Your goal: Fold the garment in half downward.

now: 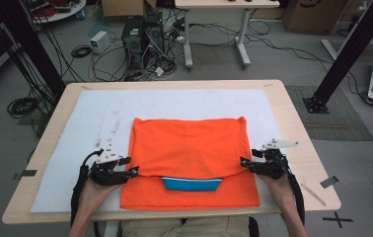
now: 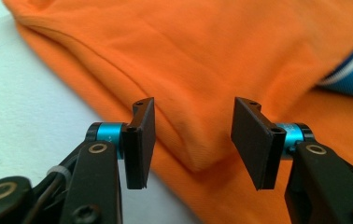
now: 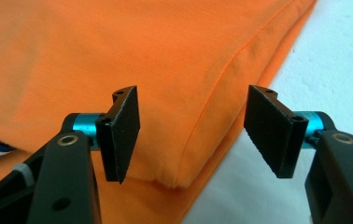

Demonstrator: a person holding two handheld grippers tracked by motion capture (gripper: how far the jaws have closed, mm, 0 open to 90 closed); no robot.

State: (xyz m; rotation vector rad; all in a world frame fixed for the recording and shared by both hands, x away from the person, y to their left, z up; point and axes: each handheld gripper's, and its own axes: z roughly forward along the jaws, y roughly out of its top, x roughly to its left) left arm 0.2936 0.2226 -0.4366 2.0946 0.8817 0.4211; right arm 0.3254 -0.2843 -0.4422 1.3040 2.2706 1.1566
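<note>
The orange polo shirt (image 1: 189, 148) lies folded on the white mat (image 1: 76, 148), its blue collar (image 1: 192, 184) showing near the front edge. The left gripper (image 1: 131, 171) and right gripper (image 1: 244, 162) sit at the two corners of the upper folded layer, both with jaws spread and holding nothing. In each gripper view a folded corner lies between the jaws. Judgement: the step is pinching both corners. Close squarely on the fold, taking the upper layer alone, both sides evenly.
</note>
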